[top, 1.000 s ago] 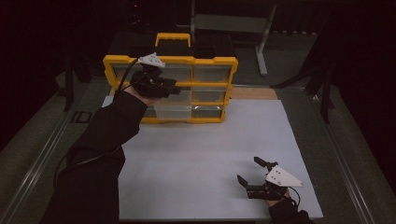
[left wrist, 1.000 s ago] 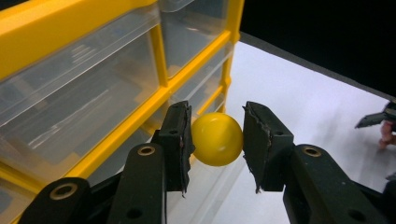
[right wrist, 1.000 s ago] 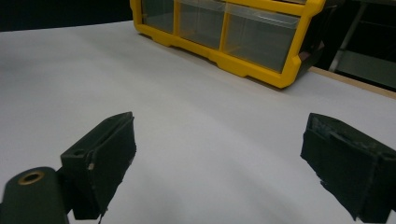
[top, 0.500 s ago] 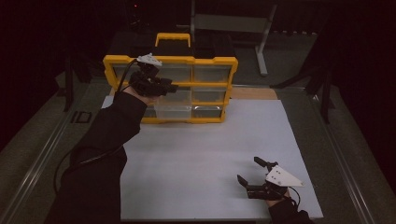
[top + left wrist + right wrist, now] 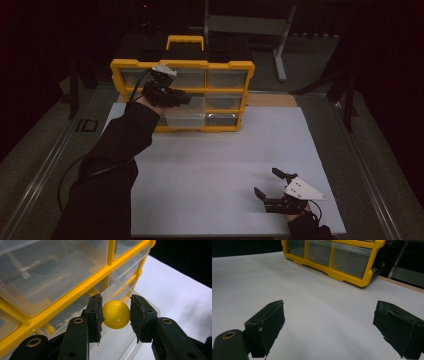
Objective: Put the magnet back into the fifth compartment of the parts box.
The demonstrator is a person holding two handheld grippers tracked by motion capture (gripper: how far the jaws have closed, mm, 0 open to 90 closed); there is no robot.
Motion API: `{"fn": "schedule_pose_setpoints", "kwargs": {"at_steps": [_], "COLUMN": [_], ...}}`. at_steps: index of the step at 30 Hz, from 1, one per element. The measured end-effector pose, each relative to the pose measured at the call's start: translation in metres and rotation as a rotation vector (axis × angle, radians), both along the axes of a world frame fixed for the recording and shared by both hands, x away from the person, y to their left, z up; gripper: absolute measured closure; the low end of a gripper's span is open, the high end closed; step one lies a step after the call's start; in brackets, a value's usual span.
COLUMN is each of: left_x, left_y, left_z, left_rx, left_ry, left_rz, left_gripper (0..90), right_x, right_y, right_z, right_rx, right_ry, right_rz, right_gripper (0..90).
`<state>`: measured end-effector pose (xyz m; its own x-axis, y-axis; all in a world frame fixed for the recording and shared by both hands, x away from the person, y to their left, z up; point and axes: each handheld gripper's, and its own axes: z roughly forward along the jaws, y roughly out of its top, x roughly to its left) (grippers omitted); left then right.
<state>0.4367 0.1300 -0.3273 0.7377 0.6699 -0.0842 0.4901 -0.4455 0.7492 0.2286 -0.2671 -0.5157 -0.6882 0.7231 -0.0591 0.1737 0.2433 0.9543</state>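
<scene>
Holding a yellow ball (image 5: 116,314) between both pads, left hand-held gripper (image 5: 115,315) closed on it across the middle, likely so the round shape cannot roll out sideways. Poised right in front of the yellow organiser (image 5: 182,94), directly over a clear drawer (image 5: 120,340) pulled out beneath the jaws; ball just above that drawer's open top, not yet resting in it. Judged a drop-off in hand: drawer drawn forward to take the ball, grip kept firm until low enough to stop a bounce off the hard plastic. Reaching in from the left across the white surface (image 5: 225,165), forearm stretched toward the organiser's middle row.

Further right, right hand-held gripper (image 5: 274,185) resting low near the front edge of the surface, jaws spread wide with nothing between them, well apart from the organiser ahead of it. Parked out of the way, seemingly, leaving room for the left.
</scene>
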Motion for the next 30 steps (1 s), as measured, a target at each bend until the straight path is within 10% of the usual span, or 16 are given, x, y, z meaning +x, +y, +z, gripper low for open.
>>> {"fn": "schedule_pose_setpoints", "kwargs": {"at_steps": [30], "left_x": [0.01], "left_y": [-0.016], "left_z": [-0.015], "left_rx": [0.124], "left_ry": [0.092], "left_rz": [0.025], "left_gripper": [62.6], "right_x": [0.0], "right_y": [0.001], "right_z": [0.0], "right_rx": [-0.001], "right_ry": [0.007], "right_rz": [0.002], "right_gripper": [10.0]}}
